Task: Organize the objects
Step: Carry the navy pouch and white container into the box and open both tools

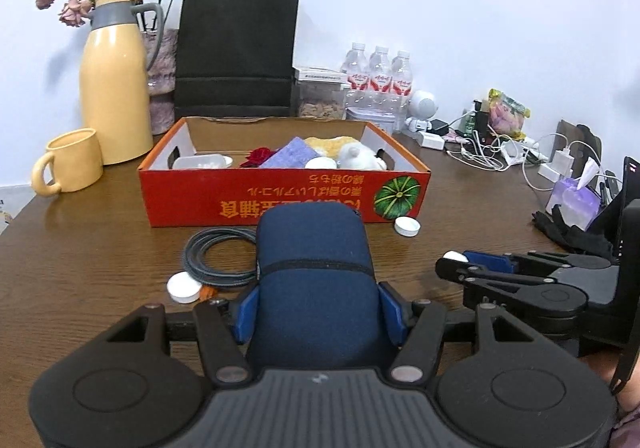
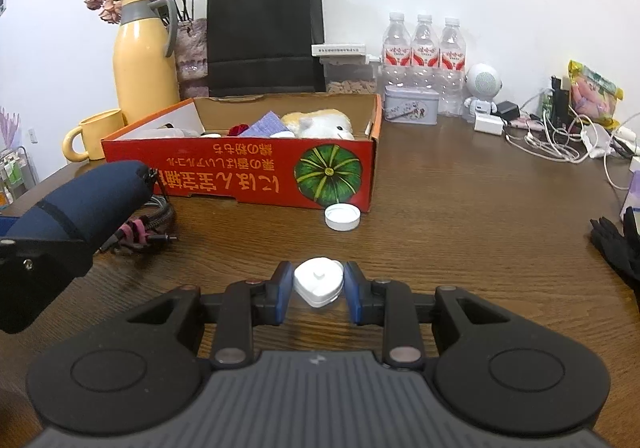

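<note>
Left tool [image 1: 316,312]: pinching the navy pouch [image 1: 316,280] across its near end, blue pads pressed into both sides
Right tool [image 2: 318,290]: closed on the white heart-shaped case [image 2: 319,281], pads touching its left and right lobes
Where the pouch is: lifted off the counter [image 2: 460,208], tilted, in front of the red cardboard box [image 1: 280,192]
Where the case is: low over the counter, near the loose white lid [image 2: 342,217], well short of the box
Pouch handling: judged soft and padded, gives under the pads, light unless filled; grip the body behind the stitched seam, not the zip end
Case handling: judged hard, smooth plastic, light, likely slippery; the curved lobes could squirt out, so hold it across its widest part
Box contents: plush toy [image 2: 320,124], purple cloth, white tray, room left
Other loose things: coiled dark cable [image 1: 218,258], round white cap [image 1: 183,287]
Writing on box: yellow Japanese print, upside down from here, beside a green pumpkin picture; not clearly readable
Bottle labels [image 2: 424,56]: red and white, text too small to read
</note>
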`<state>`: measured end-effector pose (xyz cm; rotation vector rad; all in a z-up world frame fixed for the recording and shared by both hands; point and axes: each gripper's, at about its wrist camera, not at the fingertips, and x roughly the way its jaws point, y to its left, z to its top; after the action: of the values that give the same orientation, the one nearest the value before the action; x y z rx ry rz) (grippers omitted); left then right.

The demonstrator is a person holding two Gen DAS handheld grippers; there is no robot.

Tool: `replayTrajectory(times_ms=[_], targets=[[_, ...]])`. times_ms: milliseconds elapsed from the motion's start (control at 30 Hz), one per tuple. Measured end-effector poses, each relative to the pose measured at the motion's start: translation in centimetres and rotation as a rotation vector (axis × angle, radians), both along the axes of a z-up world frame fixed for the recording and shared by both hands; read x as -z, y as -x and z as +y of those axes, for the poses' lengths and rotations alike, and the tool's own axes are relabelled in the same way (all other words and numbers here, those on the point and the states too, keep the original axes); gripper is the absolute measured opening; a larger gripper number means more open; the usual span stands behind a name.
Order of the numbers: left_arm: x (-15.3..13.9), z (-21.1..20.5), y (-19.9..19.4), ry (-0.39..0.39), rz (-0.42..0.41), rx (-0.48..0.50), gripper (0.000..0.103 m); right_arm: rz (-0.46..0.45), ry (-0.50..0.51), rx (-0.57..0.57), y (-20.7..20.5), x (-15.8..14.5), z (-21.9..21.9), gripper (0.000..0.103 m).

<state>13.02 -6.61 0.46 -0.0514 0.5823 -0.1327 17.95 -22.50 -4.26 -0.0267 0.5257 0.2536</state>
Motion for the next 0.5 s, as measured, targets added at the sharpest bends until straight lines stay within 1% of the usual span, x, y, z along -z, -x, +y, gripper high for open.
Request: replayTrajectory(times_ms=[100,267,500], targets=[[-0.2,0.5,0.2,-0.004,-0.004,-0.012,0.059,-0.025,0.007,-0.011,0.4,-0.2,0.3,0.028],[-0.3,1.2,0.1,-0.010,-0.005,-0.029,0.059,-0.020,0.012,-0.037,0.6,-0.3,1.0,0.028],[-0.4,1.8,-0.4,-0.018,-0.009,-0.038,0.059,-0.044,0.011,-0.067,0.8,-1.3,2.1,0.028]])
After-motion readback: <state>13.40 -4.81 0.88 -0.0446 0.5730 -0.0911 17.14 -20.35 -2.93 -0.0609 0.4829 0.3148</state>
